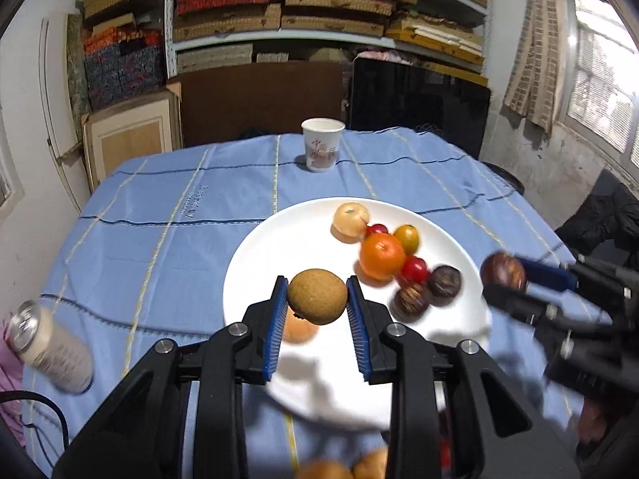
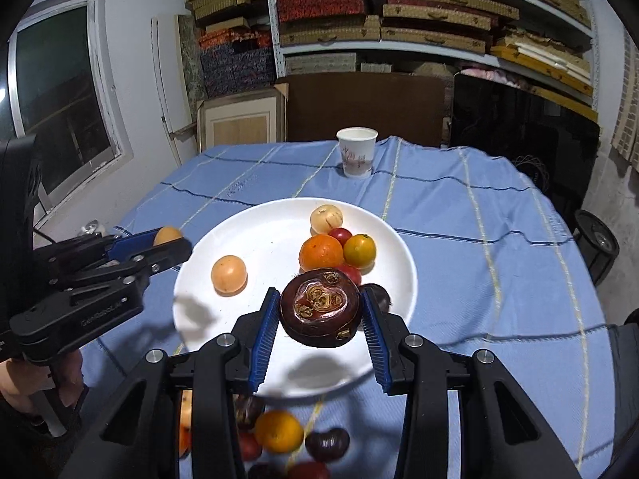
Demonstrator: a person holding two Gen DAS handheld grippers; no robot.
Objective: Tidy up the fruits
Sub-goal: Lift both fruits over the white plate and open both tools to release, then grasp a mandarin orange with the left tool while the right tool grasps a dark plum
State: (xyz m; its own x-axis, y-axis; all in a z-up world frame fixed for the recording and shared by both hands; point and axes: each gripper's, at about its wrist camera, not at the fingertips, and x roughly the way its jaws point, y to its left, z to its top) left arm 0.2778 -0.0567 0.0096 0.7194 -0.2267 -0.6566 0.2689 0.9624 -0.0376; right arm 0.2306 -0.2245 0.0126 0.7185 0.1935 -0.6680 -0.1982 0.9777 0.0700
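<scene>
I had both grippers angled downward over the white plate point(image 1: 279, 247) on the blue-clothed surface point(image 1: 159, 239), each carried side by side. My left gripper point(image 1: 317, 299) pinched a round tan-brown fruit point(image 1: 316, 296) between its blue pads, held above the near half of the plate. My right gripper point(image 2: 319, 311) clamped a dark maroon mangosteen point(image 2: 319, 307), its underside facing the camera, above the plate's near right part. On the plate sat an orange point(image 2: 321, 252), a yellow-orange tomato point(image 2: 359, 250), red cherry tomatoes point(image 2: 340, 234), a pale round fruit point(image 2: 326, 217) and a peach-coloured fruit point(image 2: 228, 274). More fruit point(image 2: 278, 431) lay on the cloth below the plate's near edge. A paper cup point(image 2: 356, 152) stood upright at the far side, well apart. A hand point(image 2: 24, 379) gripped the left tool's handle at the right camera's left edge.
</scene>
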